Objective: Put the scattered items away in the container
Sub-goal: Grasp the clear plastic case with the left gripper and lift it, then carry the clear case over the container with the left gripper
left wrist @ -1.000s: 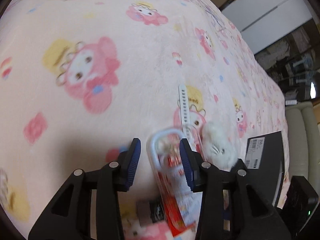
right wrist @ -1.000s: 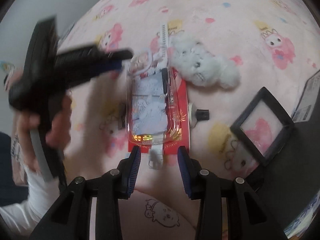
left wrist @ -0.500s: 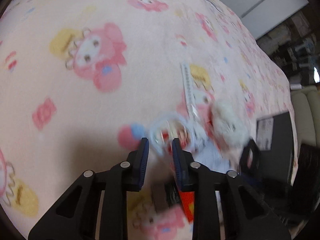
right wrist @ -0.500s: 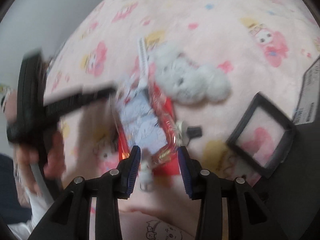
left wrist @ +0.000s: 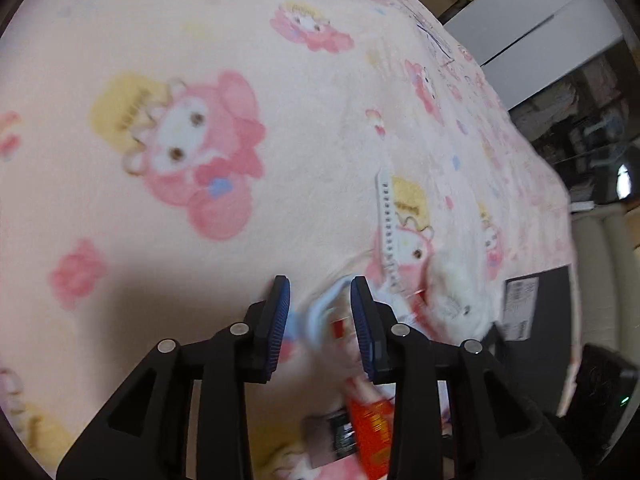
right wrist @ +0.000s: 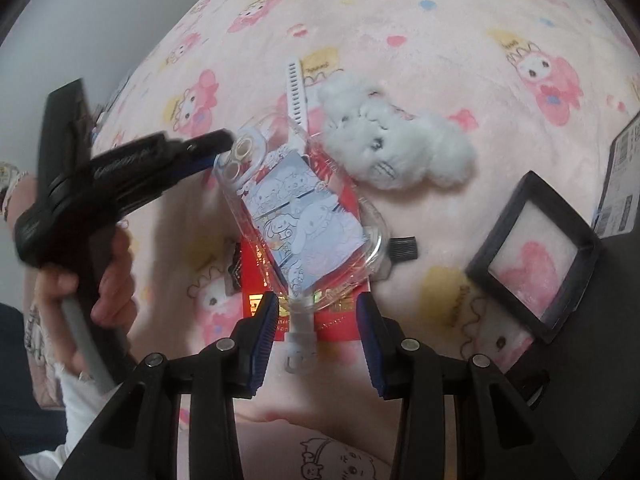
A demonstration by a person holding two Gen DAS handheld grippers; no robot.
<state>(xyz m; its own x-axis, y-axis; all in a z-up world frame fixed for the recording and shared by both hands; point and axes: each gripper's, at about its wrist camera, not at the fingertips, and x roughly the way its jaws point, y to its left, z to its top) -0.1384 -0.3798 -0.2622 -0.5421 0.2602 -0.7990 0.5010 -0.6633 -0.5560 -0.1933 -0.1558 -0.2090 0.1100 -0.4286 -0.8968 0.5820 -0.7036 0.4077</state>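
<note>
The left tool point(right wrist: 226, 142), its jaws just opening again, is straddling the top corner of the clear phone case point(right wrist: 300, 216) lying on a red packet point(right wrist: 340, 316) on the pink blanket point(right wrist: 440, 20); the right tool point(right wrist: 316, 312) is hovering part-open, empty, above the case's lower end, a white plush toy point(right wrist: 396, 148) just beside.

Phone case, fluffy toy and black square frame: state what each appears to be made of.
Phone case: clear glossy plastic, likely; a cartoon card and a red packet show through it, and its edges glint. Fluffy toy: white plush with long matted pile, seemingly soft stuffing. Black square frame: matte black rim, perhaps plastic or card; the pink blanket shows through its middle.
</note>
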